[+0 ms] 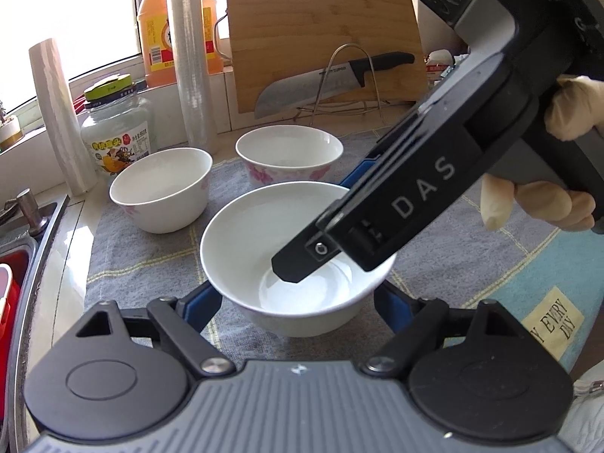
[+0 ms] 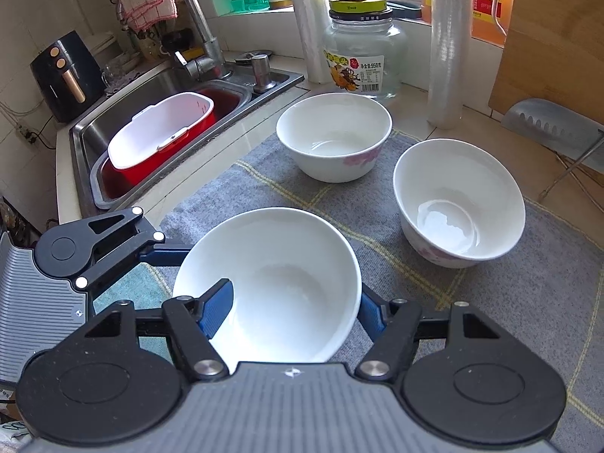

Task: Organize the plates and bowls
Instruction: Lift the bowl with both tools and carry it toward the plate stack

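Three white bowls with pink flowers sit on a grey cloth (image 2: 490, 302). The near bowl (image 1: 256, 234) (image 2: 287, 283) lies between the wide-open fingers of my left gripper (image 1: 294, 305), whose blue pads flank it. My right gripper (image 2: 294, 309) straddles the same bowl's rim: one blue finger (image 2: 217, 311) is inside the bowl, the other outside. From the left wrist view the right gripper's finger (image 1: 302, 264) dips into the bowl. The jaws are not closed on the rim. Two more bowls stand behind (image 2: 334, 136) (image 2: 458, 202).
A steel sink (image 2: 124, 113) with a red-and-white tub (image 2: 158, 132) lies left. A glass jar (image 2: 364, 53), film rolls (image 2: 447, 45), an oil bottle (image 1: 158, 30), a cutting board (image 1: 321, 26) and a knife on a rack (image 1: 313, 87) stand behind the bowls.
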